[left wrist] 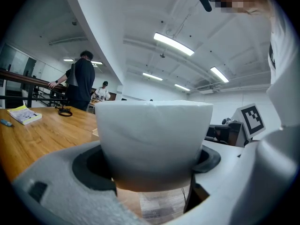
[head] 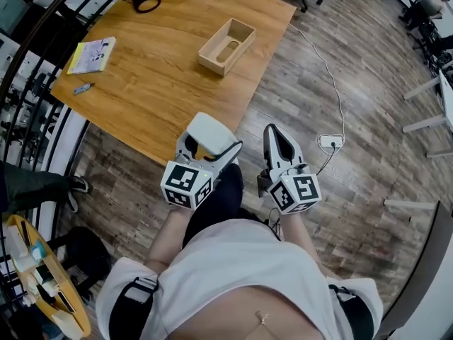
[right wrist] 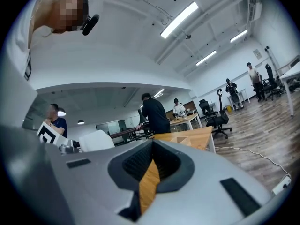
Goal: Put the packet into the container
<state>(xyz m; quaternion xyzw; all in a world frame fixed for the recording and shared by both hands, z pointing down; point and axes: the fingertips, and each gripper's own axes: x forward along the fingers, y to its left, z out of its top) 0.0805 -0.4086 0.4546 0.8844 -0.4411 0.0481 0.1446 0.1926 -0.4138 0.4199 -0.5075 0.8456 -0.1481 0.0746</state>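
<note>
A white packet (head: 209, 130) is clamped between the jaws of my left gripper (head: 210, 149), which hovers over the near edge of the wooden table (head: 156, 83). In the left gripper view the packet (left wrist: 152, 139) fills the space between the jaws. The beige open container (head: 226, 46) stands farther back on the table, toward its right edge, and nothing shows inside it. My right gripper (head: 277, 132) hangs over the floor just right of the table, jaws together and holding nothing. In the right gripper view the container (right wrist: 180, 138) shows small on the table beyond the shut jaws.
A yellow booklet (head: 92, 54) and a small blue pen (head: 83, 88) lie at the table's left end, with a black cable coil (head: 147, 3) at the far side. A white power strip (head: 330, 142) with its cord lies on the floor to the right. Black railings (head: 42, 55) run along the left.
</note>
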